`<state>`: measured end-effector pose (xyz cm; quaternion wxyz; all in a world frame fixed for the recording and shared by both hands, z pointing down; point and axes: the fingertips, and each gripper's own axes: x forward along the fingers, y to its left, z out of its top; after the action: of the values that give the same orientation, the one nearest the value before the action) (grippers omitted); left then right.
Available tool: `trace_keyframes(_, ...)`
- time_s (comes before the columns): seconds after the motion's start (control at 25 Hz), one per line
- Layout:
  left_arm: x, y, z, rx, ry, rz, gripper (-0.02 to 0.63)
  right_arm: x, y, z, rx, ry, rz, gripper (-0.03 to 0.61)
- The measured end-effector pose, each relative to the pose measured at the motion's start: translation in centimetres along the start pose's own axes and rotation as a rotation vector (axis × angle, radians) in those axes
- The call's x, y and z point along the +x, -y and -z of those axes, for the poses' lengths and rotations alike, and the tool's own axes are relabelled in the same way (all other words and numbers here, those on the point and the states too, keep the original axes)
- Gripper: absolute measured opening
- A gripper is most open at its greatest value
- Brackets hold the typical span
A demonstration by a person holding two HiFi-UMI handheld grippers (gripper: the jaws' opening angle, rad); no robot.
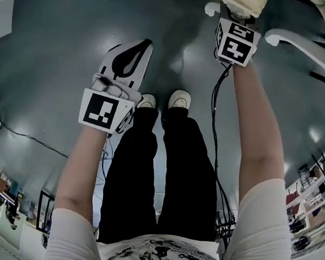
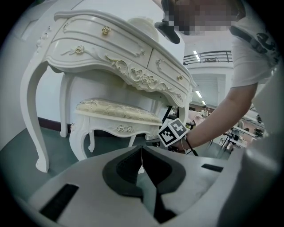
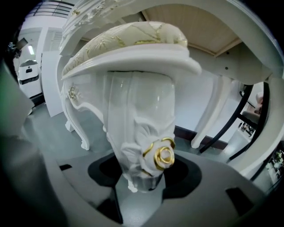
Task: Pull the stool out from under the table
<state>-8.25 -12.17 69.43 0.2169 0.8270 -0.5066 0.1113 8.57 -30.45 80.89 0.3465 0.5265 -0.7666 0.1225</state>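
The white carved stool with a cream cushion stands under the white dressing table. In the right gripper view its front leg, with a gold rose ornament, fills the space between my jaws. My right gripper is shut on that leg just below the seat. In the head view the right arm reaches forward to the stool's corner. My left gripper hangs over the floor, apart from the stool, shut with nothing in it.
The table's curved legs flank the stool. A black cable runs along the floor beside the person's shoes. A dark metal frame stands behind the table at the right.
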Motion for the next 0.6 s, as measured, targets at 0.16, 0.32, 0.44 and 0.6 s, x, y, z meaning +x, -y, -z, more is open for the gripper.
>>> trace_keyframes(0.16,-0.7,0.5,0.2,-0.008,0.002,0.012,0.021,-1.5,-0.8,1.3,0.033,-0.006,0.013,0.258)
trace_keyframes(0.32,-2.0,1.3,0.2,-0.019,0.001,0.035,0.021,-3.1,-1.7,2.6,0.041,-0.026,0.014,0.258)
trace_keyframes(0.44,-2.9,1.8,0.7,-0.007,-0.019,0.047,0.021,-4.6,-2.6,3.9,0.046,-0.036,0.009,0.258)
trace_keyframes(0.6,-4.2,2.7,0.7,0.011,-0.012,0.06,0.021,-6.6,-3.6,5.4,0.044,-0.041,-0.001,0.258)
